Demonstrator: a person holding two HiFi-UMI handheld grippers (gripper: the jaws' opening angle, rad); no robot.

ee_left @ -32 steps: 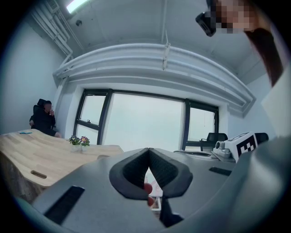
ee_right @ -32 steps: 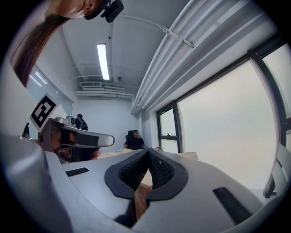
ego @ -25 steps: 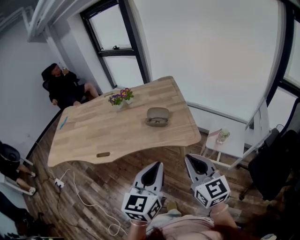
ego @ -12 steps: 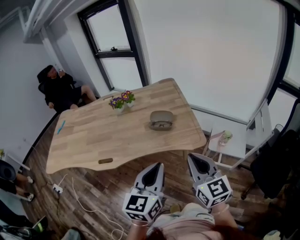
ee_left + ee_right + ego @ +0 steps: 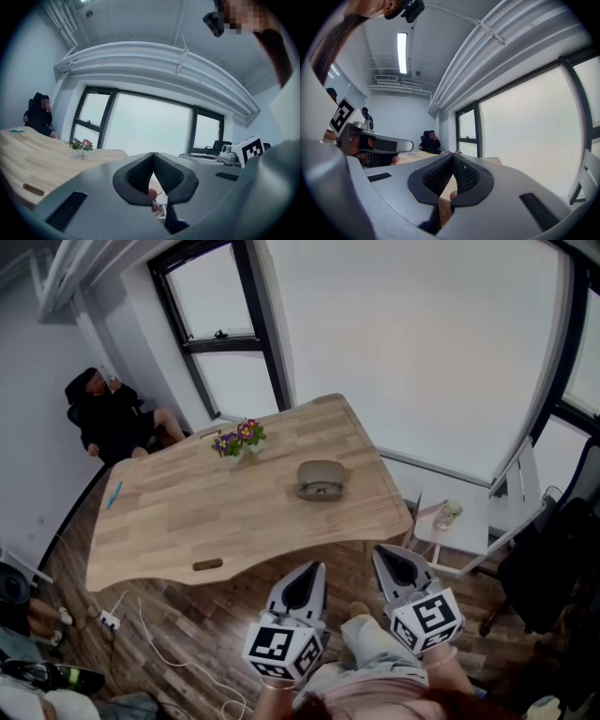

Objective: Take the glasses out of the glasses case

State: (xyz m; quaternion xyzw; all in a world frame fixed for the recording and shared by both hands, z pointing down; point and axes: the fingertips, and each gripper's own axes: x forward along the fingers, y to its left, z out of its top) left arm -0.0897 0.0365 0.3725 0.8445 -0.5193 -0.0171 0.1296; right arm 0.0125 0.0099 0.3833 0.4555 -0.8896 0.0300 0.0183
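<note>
Wooden table (image 5: 187, 512) under tall windows (image 5: 217, 298), well ahead of left gripper (image 5: 314, 570) and right gripper (image 5: 380, 555), both clenched empty. Glasses (image 5: 321, 489) in glasses case (image 5: 321, 471) barely discernible.

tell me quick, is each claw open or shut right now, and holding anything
Left claw: shut, tips together, holding nothing.
Right claw: shut, tips together, holding nothing.
</note>
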